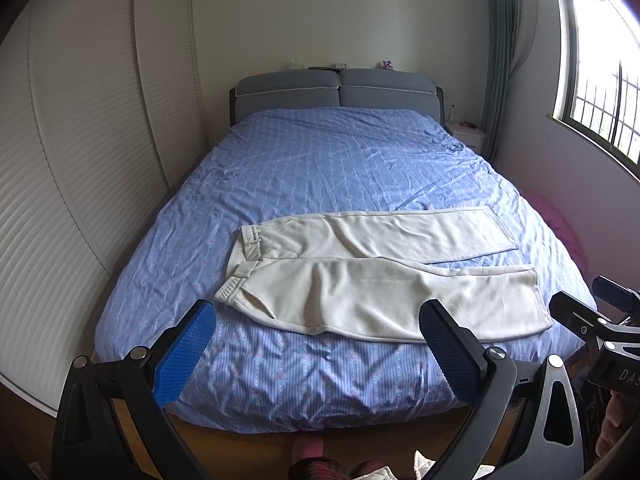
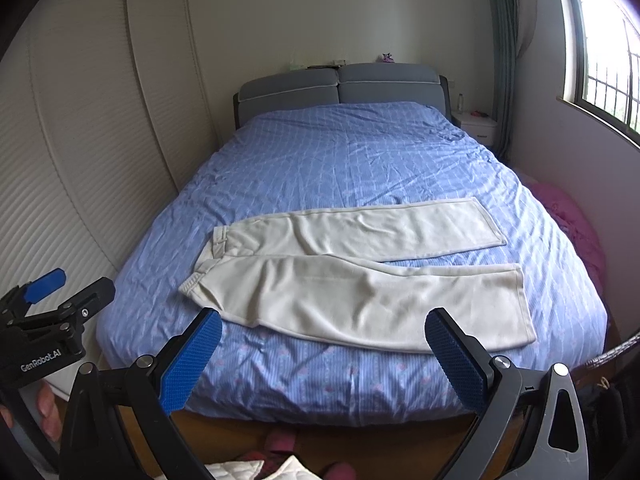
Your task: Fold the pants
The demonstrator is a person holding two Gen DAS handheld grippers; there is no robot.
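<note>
Blue patterned bedding covers a bed that fills a small bedroom, with a grey padded headboard at the far end, pale louvred wardrobe doors along the left wall and a barred window on the right. Cream pants lie flat across the near part of the bed, unfolded, waistband toward the left and both legs running to the right, the two legs side by side with a narrow strip of bedding showing between their far ends. Neither tool touches the cloth. At the foot of the bed, above its edge, the left gripper hangs with its blue pads spread wide and nothing between them. Beside it the right gripper hovers likewise, jaws wide apart and empty. A small white nightstand stands by the headboard, and something pink lies on the floor at the bed's right side.
</note>
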